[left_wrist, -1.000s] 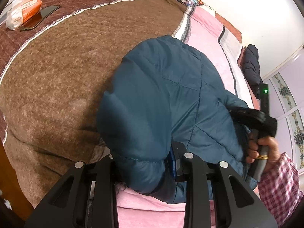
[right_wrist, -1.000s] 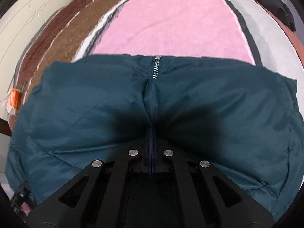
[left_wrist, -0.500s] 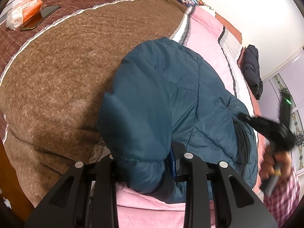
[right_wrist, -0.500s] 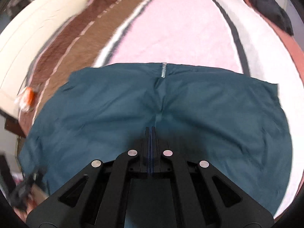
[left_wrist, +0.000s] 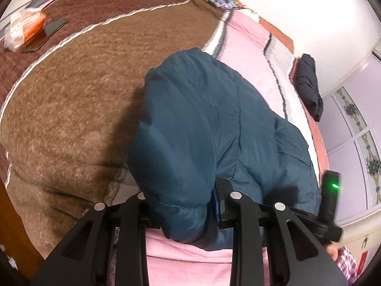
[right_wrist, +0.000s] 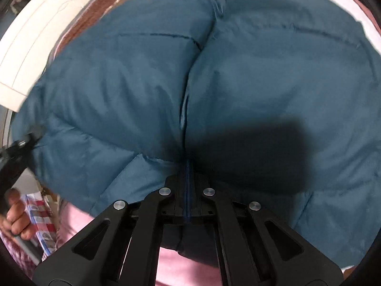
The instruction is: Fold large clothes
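Note:
A teal quilted puffer jacket [left_wrist: 214, 124] lies bunched on a bed with a pink and brown blanket [left_wrist: 71, 100]. My left gripper [left_wrist: 188, 205] is shut on a thick fold of the jacket's edge, with the fabric bulging between the fingers. My right gripper [right_wrist: 188, 186] is shut on the jacket [right_wrist: 238, 71] near its zipper seam, and the jacket fills that view. The right gripper's body also shows at the right of the left wrist view [left_wrist: 329, 205]. The left gripper shows at the left edge of the right wrist view [right_wrist: 16, 150].
An orange packet [left_wrist: 23, 28] and a dark phone [left_wrist: 45, 35] lie on the blanket at the far left. A black garment [left_wrist: 309, 88] lies at the bed's far right edge. A white headboard [right_wrist: 35, 47] stands at the left. A wall with patterned doors [left_wrist: 357, 143] is to the right.
My right gripper has moved with the jacket toward the near side, close beside my left gripper. The jacket now fills the right wrist view. My left gripper has stayed shut on the fold.

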Demonstrator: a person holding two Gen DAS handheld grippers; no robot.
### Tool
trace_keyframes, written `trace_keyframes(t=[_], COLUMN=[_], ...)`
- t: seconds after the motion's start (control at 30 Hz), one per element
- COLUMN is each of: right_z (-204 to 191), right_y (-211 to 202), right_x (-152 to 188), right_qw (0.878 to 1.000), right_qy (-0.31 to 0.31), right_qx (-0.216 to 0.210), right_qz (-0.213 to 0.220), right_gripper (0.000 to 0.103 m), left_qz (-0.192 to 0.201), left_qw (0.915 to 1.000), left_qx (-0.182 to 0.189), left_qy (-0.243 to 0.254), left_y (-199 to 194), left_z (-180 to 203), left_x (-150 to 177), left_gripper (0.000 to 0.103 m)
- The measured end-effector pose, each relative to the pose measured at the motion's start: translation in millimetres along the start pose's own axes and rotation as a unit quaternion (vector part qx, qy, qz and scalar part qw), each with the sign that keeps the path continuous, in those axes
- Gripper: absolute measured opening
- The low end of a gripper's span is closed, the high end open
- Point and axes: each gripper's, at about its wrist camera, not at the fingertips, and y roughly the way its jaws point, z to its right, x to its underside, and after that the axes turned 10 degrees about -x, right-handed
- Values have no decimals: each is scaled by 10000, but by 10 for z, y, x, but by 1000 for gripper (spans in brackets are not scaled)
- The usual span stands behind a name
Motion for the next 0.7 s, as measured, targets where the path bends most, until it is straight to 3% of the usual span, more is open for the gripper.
trace_keyframes(t=[0.2,0.43,0.7], right_z=[-85,-332,250], right_y=[18,-515,-1153], right_x=[-28,356,767], right_qw=[9999,9991,9896], right_qy=[-2,-160,807], right_qx=[119,8,254], right_qz=[16,382,1164], right_gripper=[0,0,0], left_qz=[123,323,582], left_qw=[9999,9992,9964], left_qx=[39,170,198], left_qy=[80,179,577], left_y=[-82,-248,-460], left_z=[59,124,361], left_x=[11,-21,-35], left_gripper=[28,27,27])
